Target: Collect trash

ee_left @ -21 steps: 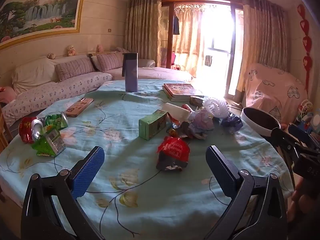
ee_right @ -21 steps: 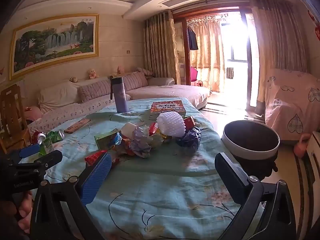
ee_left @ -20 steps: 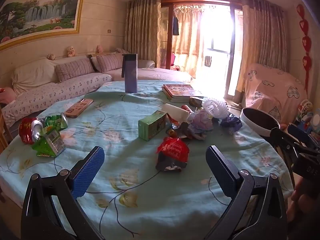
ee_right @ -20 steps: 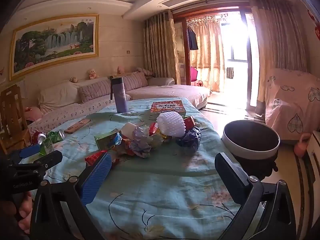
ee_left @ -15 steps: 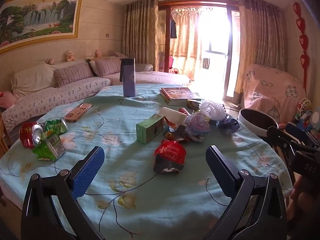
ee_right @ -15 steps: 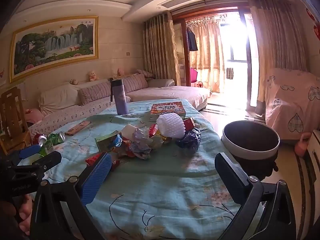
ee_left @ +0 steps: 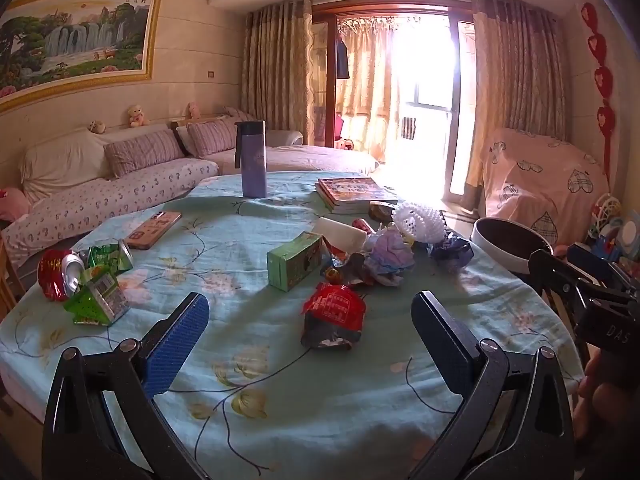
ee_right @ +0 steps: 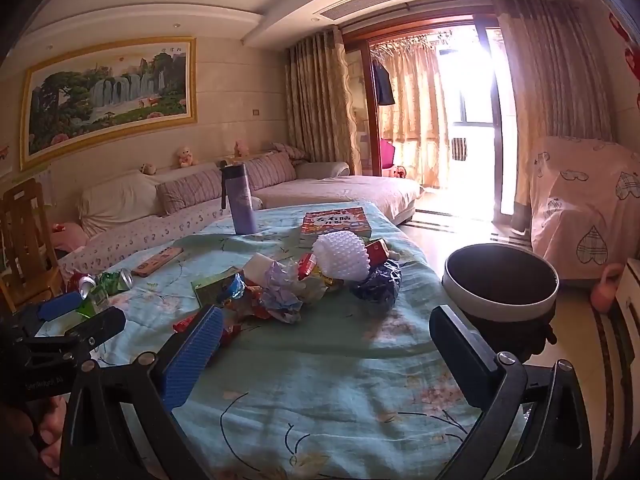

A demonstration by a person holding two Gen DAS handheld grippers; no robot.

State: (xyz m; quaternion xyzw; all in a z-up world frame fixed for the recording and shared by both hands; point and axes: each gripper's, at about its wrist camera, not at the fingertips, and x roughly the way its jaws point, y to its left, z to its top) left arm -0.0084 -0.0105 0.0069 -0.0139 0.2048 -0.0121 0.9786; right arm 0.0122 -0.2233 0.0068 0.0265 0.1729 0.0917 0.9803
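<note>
Red crumpled wrapper (ee_left: 334, 316) lies on the tablecloth (ee_left: 280, 400), nearest trash, dead ahead between the left gripper (ee_left: 310, 336) jaws, wide apart, empty. Right gripper (ee_right: 326, 344) also spread, empty, nearer the bin (ee_right: 500, 280) beside the table's right edge. Left view alone shows crushed cans (ee_left: 64, 272) clearly.

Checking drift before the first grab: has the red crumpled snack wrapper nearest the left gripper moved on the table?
No. The red crumpled snack wrapper sits as before, just in front of the green carton.
</note>
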